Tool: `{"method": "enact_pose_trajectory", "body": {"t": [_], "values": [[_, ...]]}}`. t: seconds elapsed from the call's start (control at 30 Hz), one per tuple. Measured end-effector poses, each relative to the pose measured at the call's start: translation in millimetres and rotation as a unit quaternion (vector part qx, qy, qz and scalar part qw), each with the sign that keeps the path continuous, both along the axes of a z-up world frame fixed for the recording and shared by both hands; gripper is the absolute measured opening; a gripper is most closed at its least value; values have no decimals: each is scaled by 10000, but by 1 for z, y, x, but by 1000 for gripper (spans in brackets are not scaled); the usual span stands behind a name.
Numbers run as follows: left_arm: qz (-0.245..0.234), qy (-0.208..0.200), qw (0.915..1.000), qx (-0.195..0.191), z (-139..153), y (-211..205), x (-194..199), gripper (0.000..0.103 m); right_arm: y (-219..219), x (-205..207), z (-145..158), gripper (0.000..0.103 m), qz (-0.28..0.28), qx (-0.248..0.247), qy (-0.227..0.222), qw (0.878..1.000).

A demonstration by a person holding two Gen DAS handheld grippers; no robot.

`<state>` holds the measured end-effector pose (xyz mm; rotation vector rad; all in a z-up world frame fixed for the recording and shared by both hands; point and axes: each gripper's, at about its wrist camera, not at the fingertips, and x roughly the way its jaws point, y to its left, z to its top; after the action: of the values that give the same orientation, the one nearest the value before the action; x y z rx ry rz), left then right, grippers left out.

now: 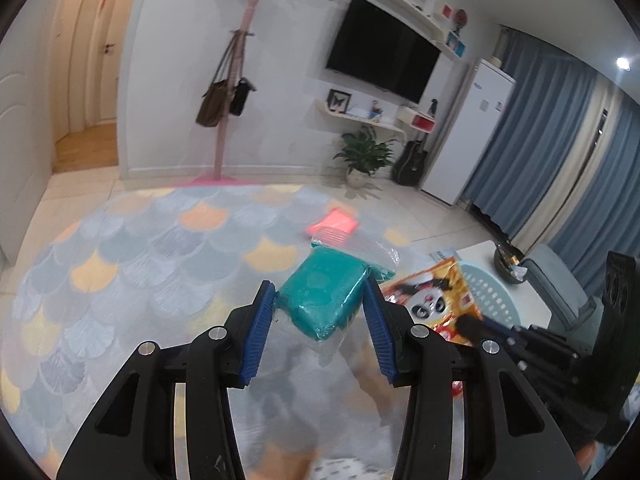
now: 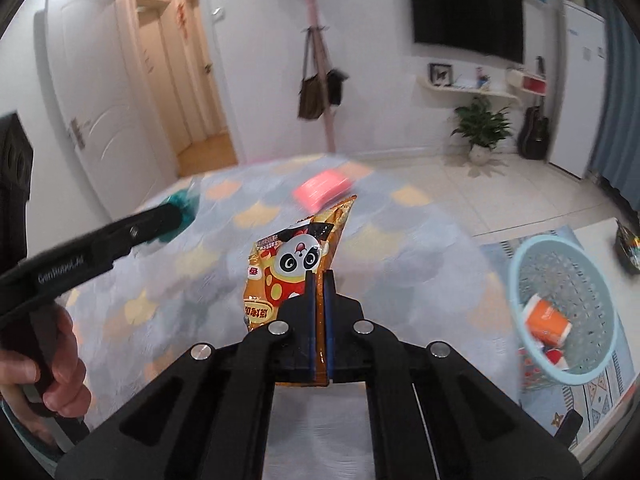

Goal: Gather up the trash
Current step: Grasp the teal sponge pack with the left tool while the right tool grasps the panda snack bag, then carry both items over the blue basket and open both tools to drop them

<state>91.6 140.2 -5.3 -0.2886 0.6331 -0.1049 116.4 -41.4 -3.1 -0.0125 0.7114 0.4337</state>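
Observation:
My left gripper (image 1: 320, 294) has its jaws closed around a teal packet (image 1: 320, 296) in clear plastic wrap and holds it above the rug. My right gripper (image 2: 319, 276) is shut on an orange snack bag with a panda print (image 2: 288, 272), held up in the air; the bag also shows in the left wrist view (image 1: 432, 300). A light blue plastic basket (image 2: 520, 276) stands at the right with an orange packet (image 2: 546, 316) and other trash inside. A pink packet (image 2: 322, 188) lies on the rug further off; it also shows in the left wrist view (image 1: 334, 222).
A scalloped pastel rug (image 1: 140, 260) covers the floor. A pink coat stand (image 1: 236, 92) with bags, a potted plant (image 1: 362, 156), a guitar (image 1: 412, 162) and a white fridge (image 1: 468, 132) stand by the far wall. A dark bowl (image 1: 506, 262) sits on a low white table.

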Motion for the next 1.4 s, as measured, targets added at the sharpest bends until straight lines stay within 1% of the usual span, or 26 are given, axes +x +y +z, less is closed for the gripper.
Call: {"method": "enact_pose_trajectory", "body": {"t": [0.13,0.2,0.33,0.43,0.57,0.63,0.73,0.87,0.97,1.03,1.1,1.2,1.27,1.4], "values": [[-244,-101,9996,125,16,-33,11,44,-39,4,16,2,-365,144,-233,9990],[-399,-135,9990,118,24,-52,20,44,-60,12,22,2,-600,170,-337,9975],[-739,-177,9970,139,34,-94,38,44,-104,20,29,2,-1049,75,-513,9931],[-942,-145,9954,140,37,-123,55,44,-137,29,29,2,-1428,-45,-599,9879],[-1216,19,9926,-34,35,-163,83,44,-180,44,24,2,-1883,-202,-611,9800],[-1321,114,9911,-126,30,-180,98,44,-199,53,16,2,-2115,-367,-591,9749],[-1479,279,9884,-228,18,-209,120,44,-224,69,-3,2,-2381,-541,-444,9687],[-1671,537,9841,-262,-8,-245,145,44,-253,94,-38,2,-2649,-628,-37,9622],[-1829,814,9792,-341,-32,-270,165,44,-275,110,-68,2,-2842,-561,390,9563],[-1920,973,9760,-339,-47,-284,174,44,-290,117,-90,2,-2987,-491,729,9503],[-1979,1116,9734,-299,-60,-297,180,44,-300,122,-104,2,-3093,-421,971,9451],[-2118,1364,9673,-279,-79,-312,189,44,-310,128,-120,2,-3118,-312,1237,9415],[-2202,1545,9628,-258,-92,-321,196,44,-313,130,-124,2,-3132,-328,1312,9400],[-2264,1845,9562,-190,-109,-337,206,44,-314,130,-132,3,-3034,-288,1502,9405]]}}
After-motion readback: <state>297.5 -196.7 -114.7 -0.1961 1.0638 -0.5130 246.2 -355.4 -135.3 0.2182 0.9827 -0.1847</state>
